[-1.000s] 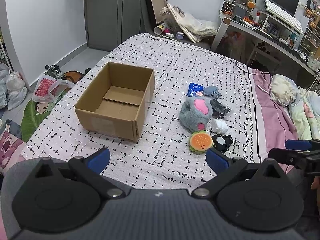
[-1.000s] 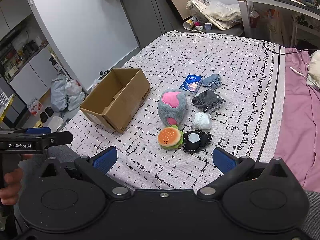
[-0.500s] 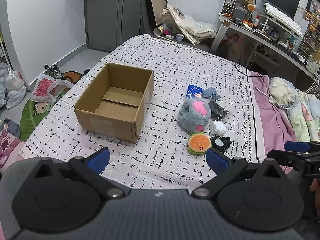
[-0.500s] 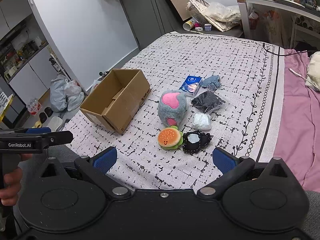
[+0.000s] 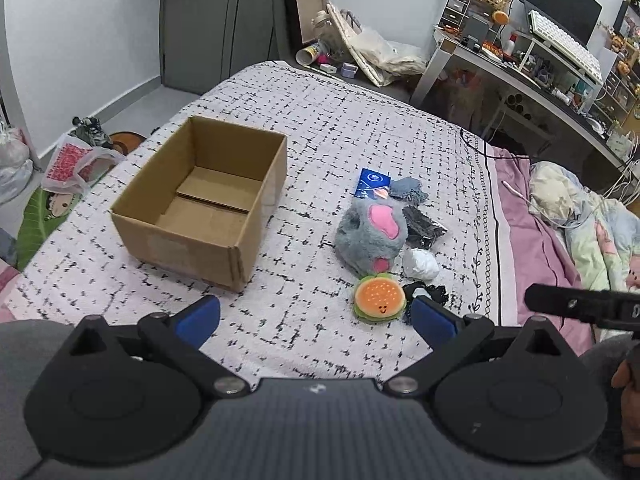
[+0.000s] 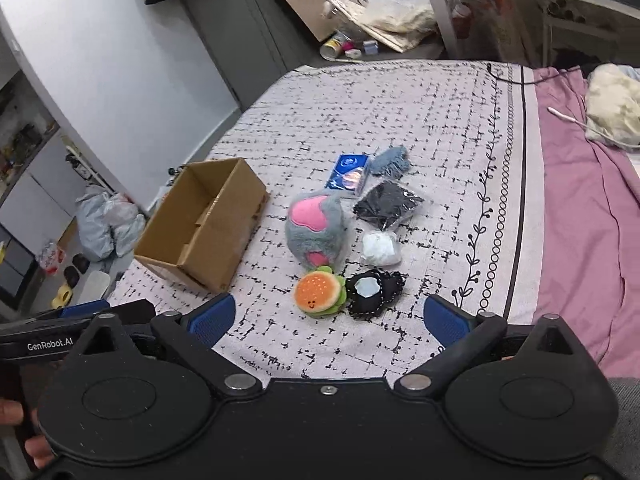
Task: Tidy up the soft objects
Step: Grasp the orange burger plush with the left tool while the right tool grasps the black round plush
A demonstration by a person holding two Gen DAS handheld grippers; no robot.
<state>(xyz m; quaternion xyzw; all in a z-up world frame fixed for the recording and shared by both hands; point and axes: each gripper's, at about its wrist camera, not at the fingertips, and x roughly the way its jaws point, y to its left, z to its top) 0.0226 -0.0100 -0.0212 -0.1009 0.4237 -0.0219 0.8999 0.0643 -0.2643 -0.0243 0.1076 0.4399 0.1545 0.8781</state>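
An empty cardboard box (image 5: pixel 180 248) (image 6: pixel 240 216) stands open on the patterned bedspread. To its right lies a cluster: a grey plush with pink patches (image 5: pixel 368 232) (image 6: pixel 316 228), a burger plush (image 5: pixel 378 298) (image 6: pixel 319 292), a black pouch (image 6: pixel 372 292), a white bundle (image 6: pixel 380 248), a black bag (image 6: pixel 386 206), a blue pack (image 6: pixel 348 172) and a blue-grey cloth (image 6: pixel 390 160). My left gripper (image 5: pixel 316 316) is open and empty, short of the burger plush. My right gripper (image 6: pixel 328 318) hangs before the burger plush and pouch, its jaws wide but closing, nothing between them.
A pink sheet with bedding (image 5: pixel 560 232) lies at the right of the bed. Bags and shoes (image 6: pixel 104 228) sit on the floor to the left. A cluttered desk (image 5: pixel 540 68) and leaning boards stand beyond the bed's far end.
The left gripper has edged forward and down towards the bed, so the box and toys look larger. The right view has rolled, and its fingers stand slightly closer together.
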